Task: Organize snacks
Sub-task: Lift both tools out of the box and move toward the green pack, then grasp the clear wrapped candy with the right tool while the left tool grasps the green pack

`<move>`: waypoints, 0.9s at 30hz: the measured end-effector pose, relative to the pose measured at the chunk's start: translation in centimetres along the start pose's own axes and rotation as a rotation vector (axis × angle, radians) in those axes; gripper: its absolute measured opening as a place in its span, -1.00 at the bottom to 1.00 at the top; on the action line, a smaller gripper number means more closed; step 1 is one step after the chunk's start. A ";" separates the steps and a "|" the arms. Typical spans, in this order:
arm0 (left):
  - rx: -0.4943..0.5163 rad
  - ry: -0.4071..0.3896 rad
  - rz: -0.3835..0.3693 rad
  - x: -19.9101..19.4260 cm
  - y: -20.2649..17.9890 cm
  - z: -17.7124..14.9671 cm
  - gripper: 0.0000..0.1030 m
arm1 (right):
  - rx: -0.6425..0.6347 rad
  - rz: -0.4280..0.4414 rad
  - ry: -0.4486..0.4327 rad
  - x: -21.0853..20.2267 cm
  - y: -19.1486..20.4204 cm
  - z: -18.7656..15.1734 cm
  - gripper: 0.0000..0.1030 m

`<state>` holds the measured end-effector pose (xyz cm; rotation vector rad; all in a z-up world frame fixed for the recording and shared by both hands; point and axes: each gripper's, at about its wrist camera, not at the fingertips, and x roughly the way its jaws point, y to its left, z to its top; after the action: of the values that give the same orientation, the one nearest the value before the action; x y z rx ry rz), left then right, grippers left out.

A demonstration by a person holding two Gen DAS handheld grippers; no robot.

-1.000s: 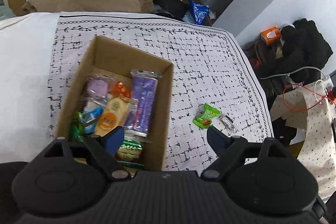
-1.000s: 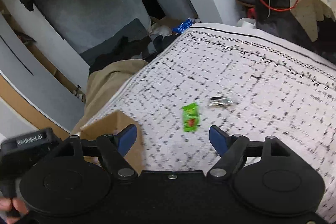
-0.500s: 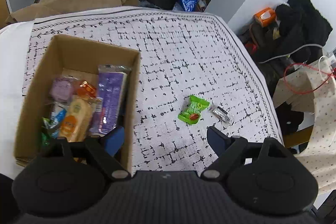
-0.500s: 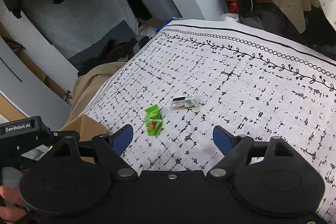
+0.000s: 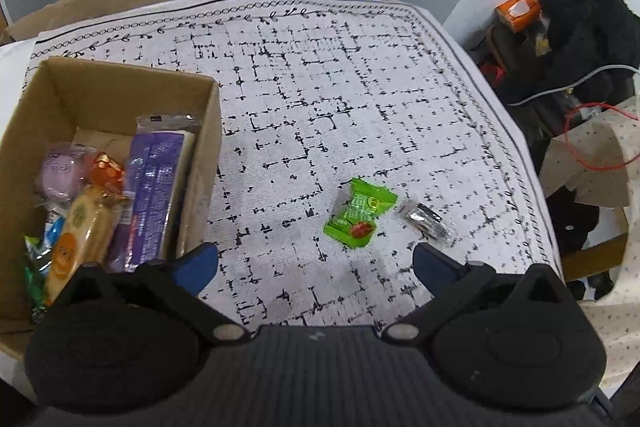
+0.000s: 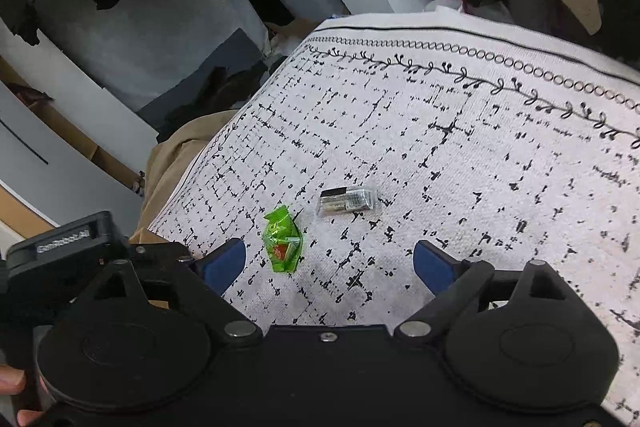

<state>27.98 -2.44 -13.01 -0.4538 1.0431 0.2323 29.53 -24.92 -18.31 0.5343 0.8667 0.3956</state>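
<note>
Left wrist view: the left gripper [image 5: 315, 263], jaws opening and empty, has the green snack packet [image 5: 359, 213] just ahead, the silver packet [image 5: 425, 219] toward its right finger, the cardboard box [image 5: 208, 131] leftward.

Right wrist view: the right gripper [image 6: 329, 261], jaws opening and empty, has the green snack packet [image 6: 282, 239] near its left finger, the silver packet [image 6: 347, 201] farther ahead.

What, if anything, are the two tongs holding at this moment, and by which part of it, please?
Nothing is held. The left tongs and right tongs are both empty with jaws opening; the green snack packet and clear-wrapped snack lie untouched on the cloth.
</note>
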 end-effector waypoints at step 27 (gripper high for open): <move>0.060 0.043 0.048 9.6 -4.1 1.4 0.35 | 0.079 -0.021 0.046 6.2 -3.2 2.4 0.35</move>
<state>35.37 -5.73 -19.76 -0.3811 1.1006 0.2341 35.43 -24.86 -22.67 0.5906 0.9346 0.3563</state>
